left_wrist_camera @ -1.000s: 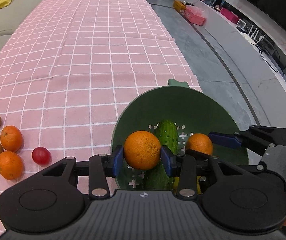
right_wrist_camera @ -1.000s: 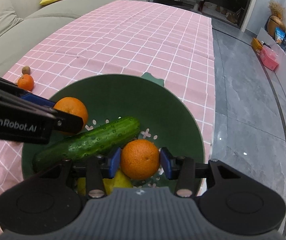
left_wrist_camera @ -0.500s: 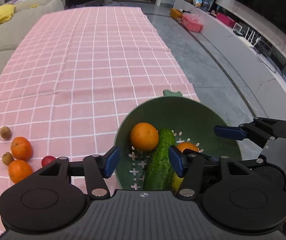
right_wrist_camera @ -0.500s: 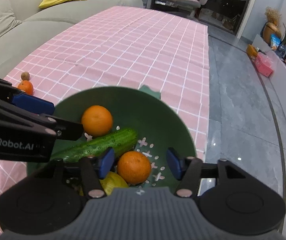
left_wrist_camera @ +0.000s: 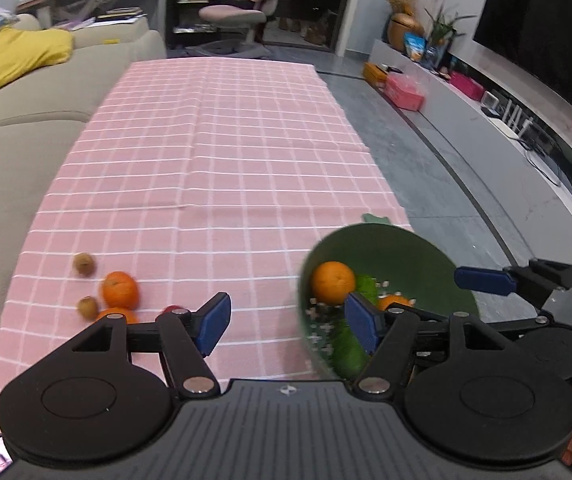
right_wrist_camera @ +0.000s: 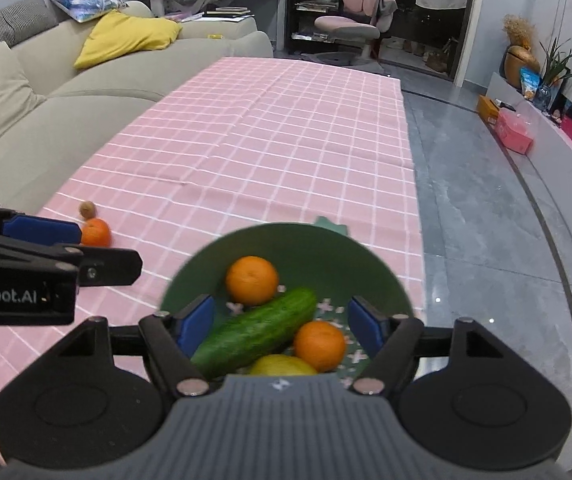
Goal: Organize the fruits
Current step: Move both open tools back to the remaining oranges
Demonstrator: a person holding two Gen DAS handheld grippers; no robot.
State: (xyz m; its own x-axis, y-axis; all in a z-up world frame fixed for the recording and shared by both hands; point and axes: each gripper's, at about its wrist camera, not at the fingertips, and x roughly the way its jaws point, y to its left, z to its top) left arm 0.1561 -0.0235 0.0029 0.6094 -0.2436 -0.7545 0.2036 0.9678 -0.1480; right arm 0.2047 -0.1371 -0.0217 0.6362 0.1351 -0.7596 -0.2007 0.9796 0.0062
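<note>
At the bench's (right_wrist_camera: 278, 128) near right edge stands a green bowl (right_wrist_camera: 326, 248) holding two oranges, at 11 o'clock (right_wrist_camera: 251, 280) and 4 o'clock (right_wrist_camera: 319, 345), a cucumber (right_wrist_camera: 258, 330) laid across between them, and what may be a lemon (right_wrist_camera: 282, 366) at 6 o'clock. Right gripper (right_wrist_camera: 282, 326) hovers above, jaws spread, empty. Left gripper (left_wrist_camera: 288, 328) likewise spread, empty, at the bowl's 9 o'clock. Loose oranges (left_wrist_camera: 120, 290) and small brown fruits (left_wrist_camera: 84, 264) lie farther left.
</note>
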